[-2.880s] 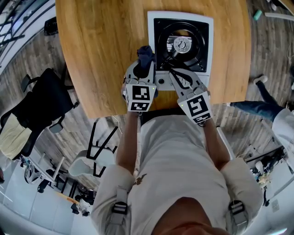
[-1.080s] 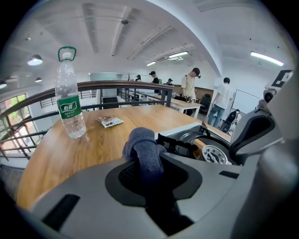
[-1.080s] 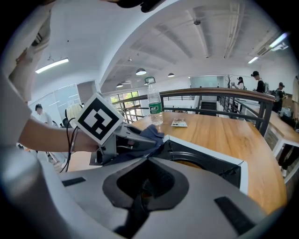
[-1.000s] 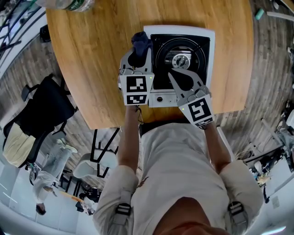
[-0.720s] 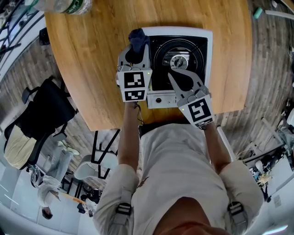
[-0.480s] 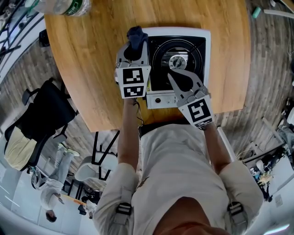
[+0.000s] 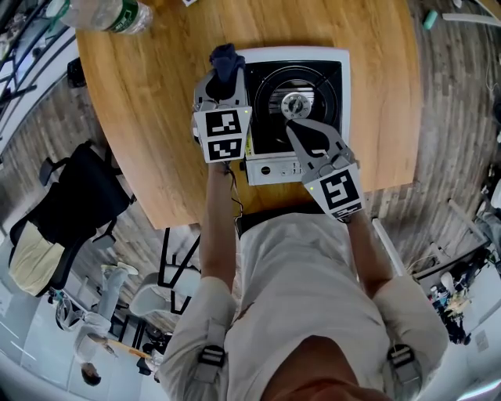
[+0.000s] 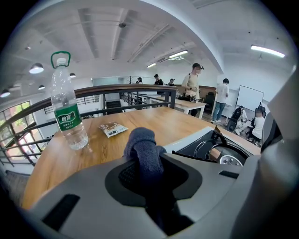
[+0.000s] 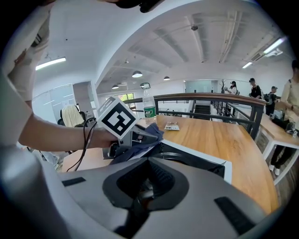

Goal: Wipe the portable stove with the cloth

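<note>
- Held the right gripper closed, with nothing made out between its jaws, the tips lying over the near part of the portable stove, just beyond the front control strip.
- Judged the first hazard here: could have pushed the light stove across the desk under a wiping stroke, if not braced by that closed gripper.
- Clamped the cloth in the left gripper, jaws clenched on its middle, with a rounded wad standing out past the tips at the stove's far-left corner; could not tell whether touching the white rim there.
- Judged a second hazard: could have snagged the free wad on the raised supports round the burner, or dragged it out of the jaws, given how much fabric stood clear of the grip.
- Showed, in the cloth, a dark blue, thick fabric rolled into a blunt bundle.
- Showed, in the stove, a white casing round a black square recess, a ringed burner with a bright metal centre, and a narrow panel with a small knob on the near side; sat flat near the desk's near edge, right of centre.
- Noted farthest off an upright water bottle with a green label and a small flat packet near it, both well apart from the stove.
</note>
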A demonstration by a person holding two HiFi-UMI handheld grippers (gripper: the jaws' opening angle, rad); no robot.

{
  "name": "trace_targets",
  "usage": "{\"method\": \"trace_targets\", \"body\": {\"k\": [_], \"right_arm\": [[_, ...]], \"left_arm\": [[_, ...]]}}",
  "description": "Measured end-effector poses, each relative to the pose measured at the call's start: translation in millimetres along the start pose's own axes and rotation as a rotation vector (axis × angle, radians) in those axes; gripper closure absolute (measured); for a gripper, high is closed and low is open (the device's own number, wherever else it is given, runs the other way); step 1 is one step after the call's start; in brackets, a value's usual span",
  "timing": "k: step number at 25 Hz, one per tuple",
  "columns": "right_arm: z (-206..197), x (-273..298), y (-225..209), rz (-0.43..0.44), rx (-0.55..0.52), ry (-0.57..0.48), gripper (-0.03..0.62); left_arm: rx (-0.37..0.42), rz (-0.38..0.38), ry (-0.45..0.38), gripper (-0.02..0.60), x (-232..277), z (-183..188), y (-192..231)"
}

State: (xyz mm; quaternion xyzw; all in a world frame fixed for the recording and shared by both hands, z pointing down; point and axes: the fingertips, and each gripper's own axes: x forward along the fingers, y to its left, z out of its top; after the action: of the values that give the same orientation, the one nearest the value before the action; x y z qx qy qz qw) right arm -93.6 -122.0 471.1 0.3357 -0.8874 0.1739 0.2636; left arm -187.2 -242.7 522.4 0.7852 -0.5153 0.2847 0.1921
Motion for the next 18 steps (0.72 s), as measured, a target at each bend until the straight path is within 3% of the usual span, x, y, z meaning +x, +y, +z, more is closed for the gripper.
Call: {"method": "trace_targets", "body": {"k": [6,13,18], "right_arm": [[-3.5,-11.5,-4.2,-0.021,0.004,-0.008,0.574],[-8.7,-19.1,-14.7,-0.031,0.023,-0.017,0.574],[-7.4,-13.8,-22.0,-0.019,0.027,-0.028,0.574]], "left_arm": [[0.045,-0.017,0.002,0.485,1.0,4.0,2.9],[0.201,-0.125,0.027,0.485,14.5,12.0,-1.1],[0.255,-0.208,0.051,0.485,21.4,14.6,-4.6]]}}
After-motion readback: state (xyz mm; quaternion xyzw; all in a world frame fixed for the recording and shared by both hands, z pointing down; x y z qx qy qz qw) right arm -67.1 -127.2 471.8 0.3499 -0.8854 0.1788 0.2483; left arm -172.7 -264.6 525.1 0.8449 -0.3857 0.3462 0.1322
